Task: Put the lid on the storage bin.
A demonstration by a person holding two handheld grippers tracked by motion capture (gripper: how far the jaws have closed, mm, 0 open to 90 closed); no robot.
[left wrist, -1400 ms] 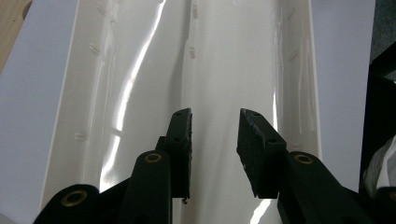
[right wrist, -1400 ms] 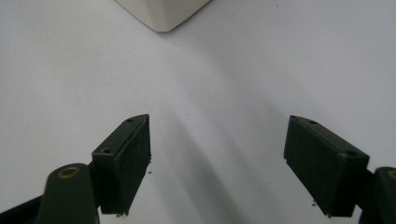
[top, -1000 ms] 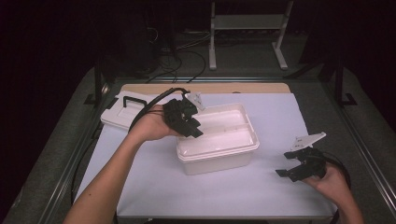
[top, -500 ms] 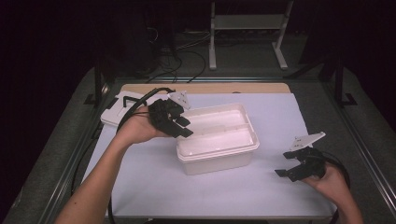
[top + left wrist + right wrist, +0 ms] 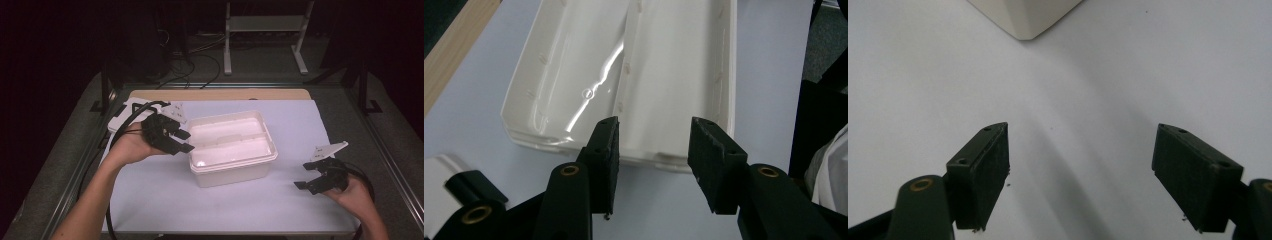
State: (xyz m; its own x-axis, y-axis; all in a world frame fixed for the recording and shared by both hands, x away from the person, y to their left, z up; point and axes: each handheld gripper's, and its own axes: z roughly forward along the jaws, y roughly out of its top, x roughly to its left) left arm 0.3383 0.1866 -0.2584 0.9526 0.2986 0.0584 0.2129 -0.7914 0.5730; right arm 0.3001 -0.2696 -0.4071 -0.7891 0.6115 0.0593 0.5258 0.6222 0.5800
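**A:** Your left gripper (image 5: 176,140) has slid back off the tub (image 5: 232,150) over the last second. It was hovering over the tub's left half, and now it sits just left of the rim, jaws spread and pinching nothing. In the left gripper view (image 5: 651,160) the two pads frame the tub's near edge with a clear gap to it, so no contact.

**B:** So did you let go of something, or just back out?

**A:** Can't say from this. The tub hasn't budged: open, white, empty as far as I can tell, middle of the white sheet (image 5: 165,200). Your right gripper (image 5: 312,181) hasn't moved either; it's parked well off to the right and near, jaws wide, with one tub corner (image 5: 1024,20) peeking in at the top of its view.

**B:** What about that white thing far left?

**A:** Looks like the lid (image 5: 122,112), lying flat behind your left hand at the sheet's far left corner. My guess is that's where you're headed, since pulling left puts your gripper near it. If closing the tub is the job, it's barely started: lid off, tub open, both grippers empty.

**B:** Anything to watch?

**A:** Your left cable (image 5: 131,116) loops right over the lid area. You'd want it clear before you pinch the lid edge.
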